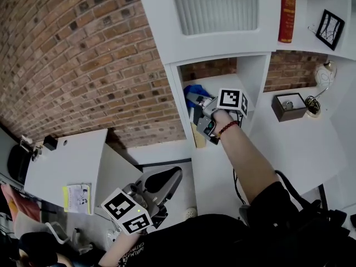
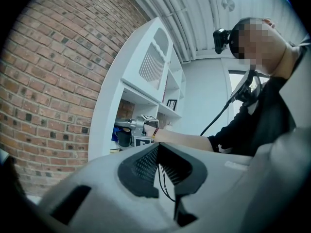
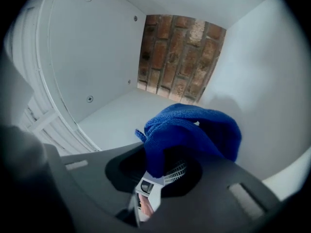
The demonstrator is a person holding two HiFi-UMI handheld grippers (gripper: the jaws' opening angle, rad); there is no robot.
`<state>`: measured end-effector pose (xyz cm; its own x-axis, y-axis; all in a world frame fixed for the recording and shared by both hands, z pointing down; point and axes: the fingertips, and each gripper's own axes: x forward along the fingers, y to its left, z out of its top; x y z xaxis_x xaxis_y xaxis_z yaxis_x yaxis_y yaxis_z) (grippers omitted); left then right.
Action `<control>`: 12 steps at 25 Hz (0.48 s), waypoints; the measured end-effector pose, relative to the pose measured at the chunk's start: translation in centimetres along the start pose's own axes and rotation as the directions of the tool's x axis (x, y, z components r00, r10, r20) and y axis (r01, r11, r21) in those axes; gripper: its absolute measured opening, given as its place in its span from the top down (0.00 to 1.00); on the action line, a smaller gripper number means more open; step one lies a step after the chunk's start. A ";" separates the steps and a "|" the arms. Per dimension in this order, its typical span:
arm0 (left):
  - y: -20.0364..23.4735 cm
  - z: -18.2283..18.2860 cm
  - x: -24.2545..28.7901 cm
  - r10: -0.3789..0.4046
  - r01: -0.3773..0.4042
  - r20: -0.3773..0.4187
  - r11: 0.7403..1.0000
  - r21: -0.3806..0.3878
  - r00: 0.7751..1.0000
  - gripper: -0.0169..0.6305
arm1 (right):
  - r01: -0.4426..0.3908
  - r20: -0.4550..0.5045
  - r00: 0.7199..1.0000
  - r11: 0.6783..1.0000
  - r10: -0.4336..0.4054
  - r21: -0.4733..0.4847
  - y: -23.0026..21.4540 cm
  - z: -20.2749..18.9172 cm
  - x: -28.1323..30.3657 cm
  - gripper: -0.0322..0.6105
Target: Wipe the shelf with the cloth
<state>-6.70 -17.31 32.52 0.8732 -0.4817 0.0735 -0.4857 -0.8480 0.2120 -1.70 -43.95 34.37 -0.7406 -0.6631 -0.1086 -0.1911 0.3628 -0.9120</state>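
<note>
The blue cloth (image 3: 194,130) is bunched up in my right gripper (image 3: 165,166), which is shut on it. In the head view that gripper (image 1: 196,103) reaches into a white shelf cubby (image 1: 250,71), the cloth (image 1: 192,90) showing just ahead of it near the cubby's left wall. The cloth hangs a little above the cubby's white floor (image 3: 121,115), in front of the brick back wall (image 3: 175,57). My left gripper (image 1: 166,181) stays low at the bottom left, far from the shelf. Its ribbed jaws (image 2: 158,171) are shut with nothing in them.
A neighbouring shelf to the right holds a brown box (image 1: 289,107) and a round ornament (image 1: 324,74). Above are a red book (image 1: 287,10) and a framed picture (image 1: 330,29). A white desk (image 1: 69,163) with a yellow paper (image 1: 78,198) stands at the left by the brick wall (image 1: 83,60).
</note>
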 end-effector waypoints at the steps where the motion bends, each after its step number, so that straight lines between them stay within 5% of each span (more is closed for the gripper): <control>1: -0.2 0.0 0.1 -0.001 0.001 0.000 1.000 0.003 1.000 0.98 | 0.027 -0.014 1.000 1.000 -0.027 -0.003 -0.5 -0.3 -0.1 0.87; 6: -1.0 0.1 0.3 -0.004 0.004 0.002 1.000 0.012 1.000 0.98 | 0.095 -0.068 0.993 0.995 -0.096 -0.021 -1.5 -1.0 -0.6 0.87; 12: -1.6 0.2 0.2 -0.003 0.002 0.007 1.000 0.019 1.000 0.98 | -0.189 0.063 0.980 0.981 0.191 -0.035 6.8 2.5 -0.8 0.88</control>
<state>-5.76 -16.15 31.97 0.8742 -0.4811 0.0663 -0.4842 -0.8532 0.1938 -0.77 -42.62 27.28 -0.7216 -0.6214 -0.3051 -0.0704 0.5043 -0.8607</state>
